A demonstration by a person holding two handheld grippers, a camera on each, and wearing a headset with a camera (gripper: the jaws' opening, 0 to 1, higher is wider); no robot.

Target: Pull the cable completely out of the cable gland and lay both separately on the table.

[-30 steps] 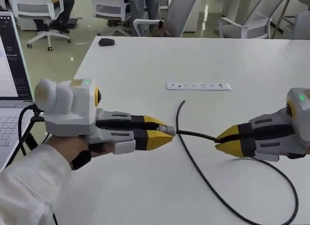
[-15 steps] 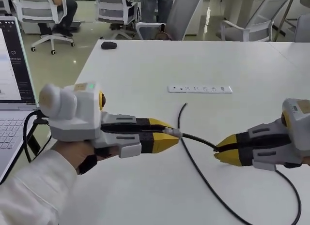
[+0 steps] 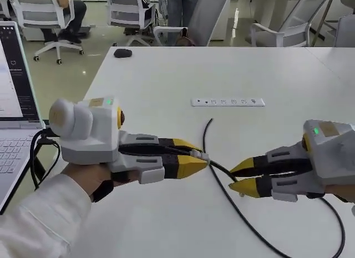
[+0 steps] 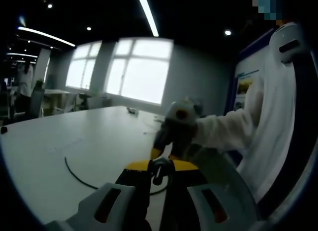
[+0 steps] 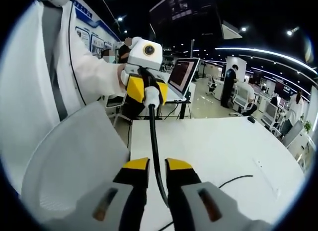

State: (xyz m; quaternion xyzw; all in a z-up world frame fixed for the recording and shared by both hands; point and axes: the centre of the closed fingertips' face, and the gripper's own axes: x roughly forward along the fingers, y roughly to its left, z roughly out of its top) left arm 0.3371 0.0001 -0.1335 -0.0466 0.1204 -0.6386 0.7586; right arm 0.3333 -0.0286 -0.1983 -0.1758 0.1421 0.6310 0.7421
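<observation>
Head view, extraction unfinished: the cable gland (image 5: 151, 97) is held clamped in the left gripper (image 3: 204, 157) jaws above the desk (image 3: 155, 80), while the cable (image 5: 152, 136), not yet drawn out, is straddled by the parted right gripper (image 3: 236, 178) jaws.

Left gripper (image 3: 203, 158) has its fingers closed; right gripper (image 3: 235, 179) fingers look slightly apart.
</observation>
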